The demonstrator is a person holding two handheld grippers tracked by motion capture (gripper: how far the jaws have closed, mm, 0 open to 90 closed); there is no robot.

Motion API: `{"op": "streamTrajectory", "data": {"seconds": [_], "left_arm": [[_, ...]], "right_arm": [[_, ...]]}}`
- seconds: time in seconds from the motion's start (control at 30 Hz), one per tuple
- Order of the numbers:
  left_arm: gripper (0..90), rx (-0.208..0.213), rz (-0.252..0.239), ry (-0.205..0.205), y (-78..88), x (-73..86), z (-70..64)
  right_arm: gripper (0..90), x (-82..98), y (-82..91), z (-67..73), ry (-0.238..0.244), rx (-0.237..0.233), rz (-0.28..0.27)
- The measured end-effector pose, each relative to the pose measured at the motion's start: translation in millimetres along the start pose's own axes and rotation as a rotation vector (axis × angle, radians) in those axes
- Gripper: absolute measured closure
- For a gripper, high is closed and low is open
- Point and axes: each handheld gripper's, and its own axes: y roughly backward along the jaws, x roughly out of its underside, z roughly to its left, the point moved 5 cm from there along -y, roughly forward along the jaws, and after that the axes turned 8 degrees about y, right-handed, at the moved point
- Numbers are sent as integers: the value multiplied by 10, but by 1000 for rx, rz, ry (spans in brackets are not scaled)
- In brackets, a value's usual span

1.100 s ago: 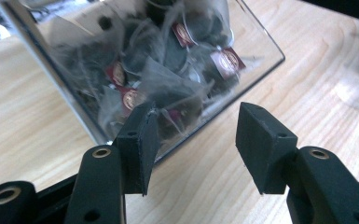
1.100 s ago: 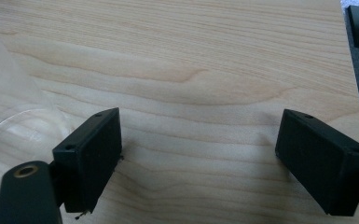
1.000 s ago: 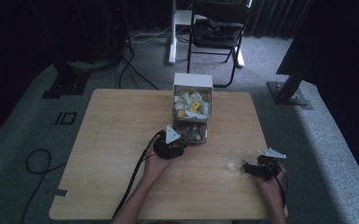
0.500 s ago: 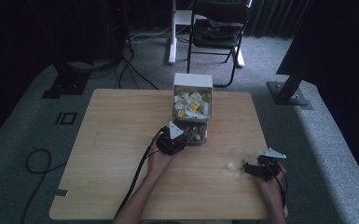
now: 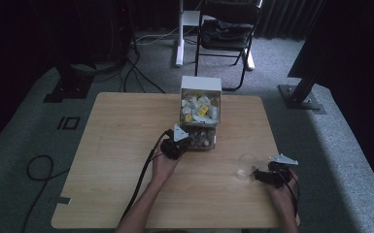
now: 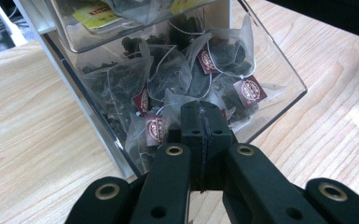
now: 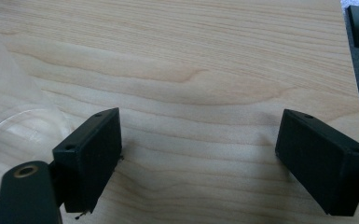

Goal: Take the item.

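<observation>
A white-topped clear dispenser [image 5: 201, 85] stands at the table's far middle, with yellow-labelled packets in its upper part. Its lower clear bin [image 6: 270, 88] is tilted out and holds several mesh tea bags [image 6: 168, 77] with dark red tags. My left gripper [image 5: 183, 141] is shut, its tips [image 6: 200, 109] against the front of that bin, and I see nothing between the jaws. My right gripper [image 5: 258, 174] rests low near the table's right front, open [image 7: 196, 140] over bare wood. A clear glass [image 5: 246, 164] stands just left of it [image 7: 18, 126].
The wooden table [image 5: 121, 145] has free room across its left half and front. The left gripper's black cable [image 5: 141, 179] trails back to the front edge. A folding chair [image 5: 226, 29] and dark stands are on the grey floor beyond.
My left gripper has moved a little forward and right, up to the dispenser's lower bin. The right gripper has stayed in place beside the glass.
</observation>
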Motion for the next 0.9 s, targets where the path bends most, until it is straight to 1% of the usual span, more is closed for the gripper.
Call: {"op": "streamTrajectory", "data": {"seconds": [0.1, 0.4, 0.5, 0.7, 0.9], "left_arm": [[900, 5, -9, 7, 22, -18, 3], [900, 19, -12, 10, 80, -63, 9], [900, 21, -14, 17, 99, -71, 10], [900, 29, -15, 14, 132, -82, 1], [900, 53, -20, 5, 166, -123, -16]], "right_arm": [[144, 0, 0, 0, 0, 0, 0], [144, 0, 0, 1, -1, 0, 0], [144, -1, 0, 1, -2, 0, 0], [144, -1, 0, 2, -2, 0, 0], [144, 0, 0, -1, 1, 0, 0]]}}
